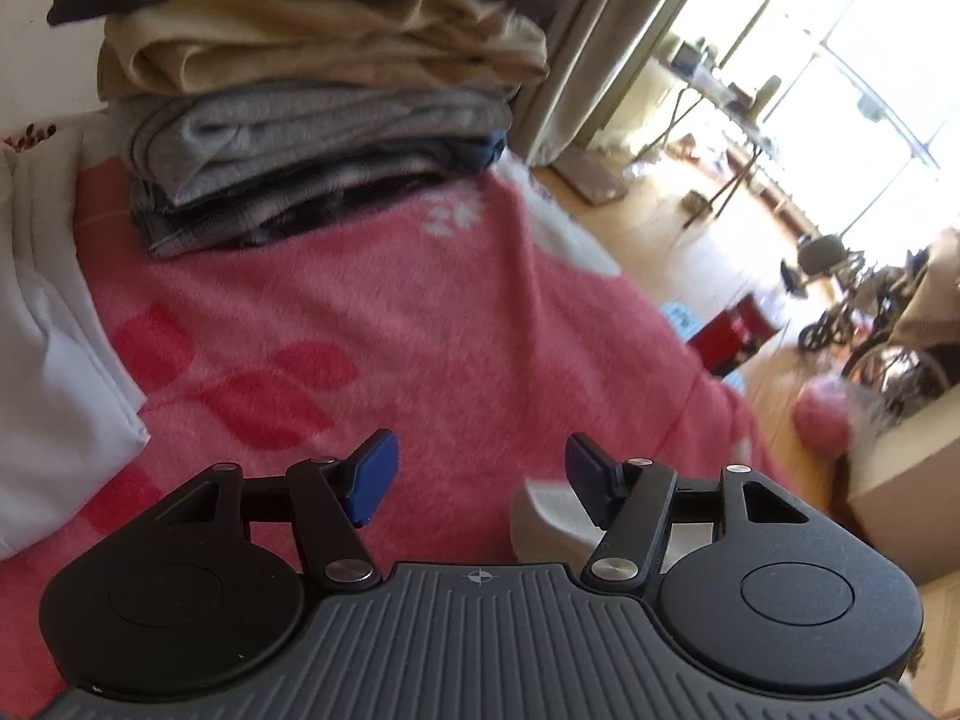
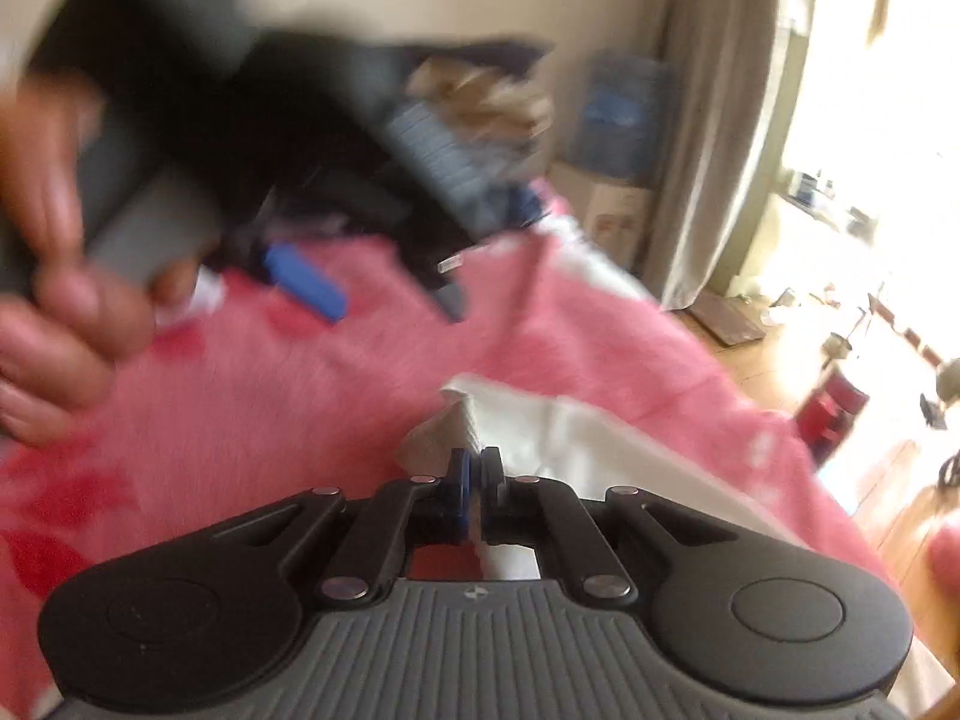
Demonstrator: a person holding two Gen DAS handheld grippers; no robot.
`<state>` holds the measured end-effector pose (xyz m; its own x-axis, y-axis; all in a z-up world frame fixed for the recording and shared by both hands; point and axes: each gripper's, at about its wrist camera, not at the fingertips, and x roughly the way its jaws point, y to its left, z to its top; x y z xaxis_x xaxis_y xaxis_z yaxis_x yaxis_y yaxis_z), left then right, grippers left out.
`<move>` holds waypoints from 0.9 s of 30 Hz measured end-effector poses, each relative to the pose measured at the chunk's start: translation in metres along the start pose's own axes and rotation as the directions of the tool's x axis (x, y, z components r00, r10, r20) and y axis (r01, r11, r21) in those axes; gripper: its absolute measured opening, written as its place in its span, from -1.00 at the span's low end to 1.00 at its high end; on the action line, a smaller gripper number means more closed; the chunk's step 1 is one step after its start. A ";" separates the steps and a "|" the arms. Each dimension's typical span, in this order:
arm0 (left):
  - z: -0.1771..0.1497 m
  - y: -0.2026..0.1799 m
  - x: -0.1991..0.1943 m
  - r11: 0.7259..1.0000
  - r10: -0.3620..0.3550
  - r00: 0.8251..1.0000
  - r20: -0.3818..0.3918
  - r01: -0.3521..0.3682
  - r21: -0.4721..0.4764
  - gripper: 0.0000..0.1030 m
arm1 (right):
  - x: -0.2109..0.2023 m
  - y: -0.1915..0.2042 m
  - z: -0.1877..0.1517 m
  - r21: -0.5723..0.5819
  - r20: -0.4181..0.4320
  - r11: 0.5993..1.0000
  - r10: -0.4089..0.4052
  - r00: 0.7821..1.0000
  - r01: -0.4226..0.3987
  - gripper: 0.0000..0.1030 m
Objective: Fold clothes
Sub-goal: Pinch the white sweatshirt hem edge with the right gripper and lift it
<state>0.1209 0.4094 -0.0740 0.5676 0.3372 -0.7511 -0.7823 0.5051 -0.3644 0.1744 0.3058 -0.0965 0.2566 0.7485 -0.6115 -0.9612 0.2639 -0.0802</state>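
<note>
From the left wrist view, the left tongs (image 1: 480, 477) hang over a pink blanket (image 1: 420, 312) with red leaf shapes on it. Their jaws stand apart, the blue pads (image 1: 375, 477) well clear of each other, and only blanket shows between them. The edge of a white cloth (image 1: 555, 507) peeks out just behind the right-hand pad; whether it touches that pad cannot be told. At the far side of the blanket sits a stack of folded clothes (image 1: 312, 114): a dark piece on top, a tan one under it, then grey, with darker pieces at the bottom. White bedding (image 1: 48, 360) lies along the left edge. To the right, past a curtain (image 1: 594, 48), there is a sunlit wooden floor (image 1: 690, 228) with a wheelchair (image 1: 864, 306) standing on it.

From the right wrist view, the right tongs (image 2: 475, 474) are closed on a raised corner of the white cloth (image 2: 600, 438), which is pinched between the pads and pokes up just beyond them. The rest of the cloth spreads to the right over the pink blanket (image 2: 300, 408). Higher up on the left, blurred, a hand (image 2: 54, 252) grips the left tongs (image 2: 372, 294) above the blanket, one blue pad (image 2: 306, 282) showing. The stack of folded clothes (image 2: 480, 102) is half hidden behind them, and a curtain (image 2: 714, 120) hangs at the right.
</note>
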 end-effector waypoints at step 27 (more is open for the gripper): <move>-0.180 -0.239 0.013 0.702 -0.244 0.919 -0.310 0.388 0.597 0.26 | -0.292 -0.228 -0.166 0.772 -0.088 0.557 -0.383 0.919 0.306 -0.98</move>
<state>0.2696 0.1496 -0.0961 0.6331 -0.0592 -0.7718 -0.1760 0.9600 -0.2180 0.3020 -0.0733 -0.0302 0.5955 0.5335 -0.6006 -0.3787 0.8458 0.3758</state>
